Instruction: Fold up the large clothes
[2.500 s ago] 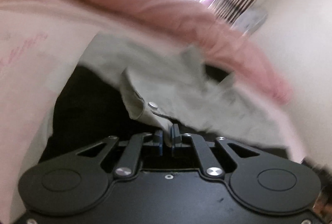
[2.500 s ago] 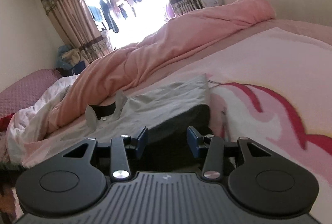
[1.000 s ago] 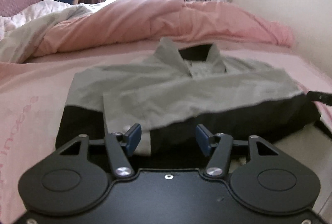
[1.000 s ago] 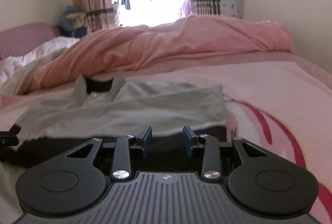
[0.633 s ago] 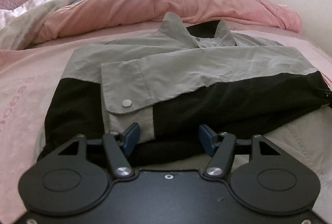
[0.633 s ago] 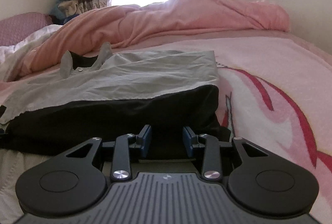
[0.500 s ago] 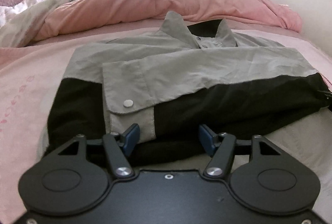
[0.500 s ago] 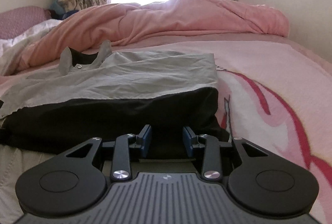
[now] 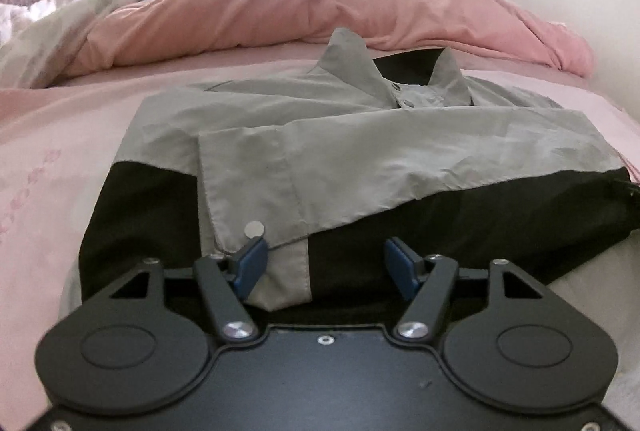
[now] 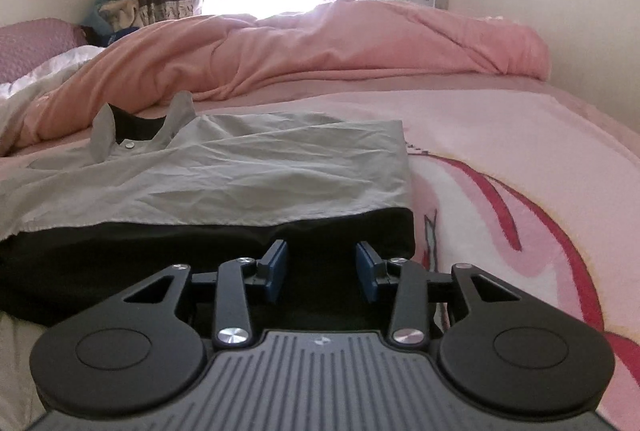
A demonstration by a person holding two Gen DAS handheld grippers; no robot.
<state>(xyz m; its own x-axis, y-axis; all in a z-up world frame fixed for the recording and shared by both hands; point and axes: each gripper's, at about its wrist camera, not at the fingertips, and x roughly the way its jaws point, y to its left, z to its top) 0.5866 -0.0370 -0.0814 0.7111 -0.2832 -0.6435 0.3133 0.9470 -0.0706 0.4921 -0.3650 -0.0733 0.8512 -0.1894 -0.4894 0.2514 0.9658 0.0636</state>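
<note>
Both jaws are opening, nothing gripped: the left gripper and right gripper are poised just over the jacket hem ahead. Thin, limp cloth is expected; the near black hem should be pinched.

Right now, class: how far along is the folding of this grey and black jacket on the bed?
Done: the jacket lies flat on the pink bed, collar up, with a grey sleeve folded across its front. In hand: nothing; the left gripper and right gripper are opening over the black hem, pads pressing no cloth. Left: probably folding the hem up toward the collar.
</note>
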